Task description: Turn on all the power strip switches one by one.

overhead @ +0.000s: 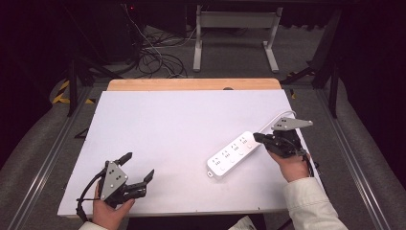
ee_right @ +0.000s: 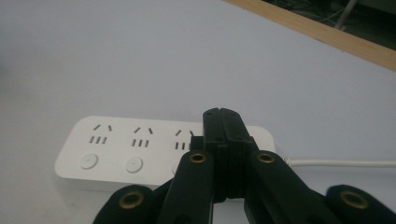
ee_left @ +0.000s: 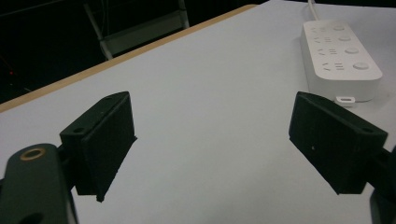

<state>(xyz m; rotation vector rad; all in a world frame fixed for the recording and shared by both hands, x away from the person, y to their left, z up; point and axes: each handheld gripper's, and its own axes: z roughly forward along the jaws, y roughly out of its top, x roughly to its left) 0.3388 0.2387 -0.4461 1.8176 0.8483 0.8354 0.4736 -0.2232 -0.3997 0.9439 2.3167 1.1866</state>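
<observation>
On the right half of the white table (overhead: 158,129), a white power strip (overhead: 233,154) is lying at a slant, its cable (overhead: 276,118) running toward the far right edge. The right gripper (overhead: 258,137), with its jaws pressed together and holding nothing, is hovering at the strip's far end, over the last socket. The left gripper (overhead: 139,166) is resting near the front left corner, jaws standing wide apart and empty, well apart from the strip.

White power strip (ee_right: 140,149) flat on white table (ee_right: 140,56), cord (ee_right: 341,163) trailing off one end; black tongs (ee_right: 223,122) pressed together above its socket face; wooden table edge (ee_right: 317,32) beyond.
</observation>
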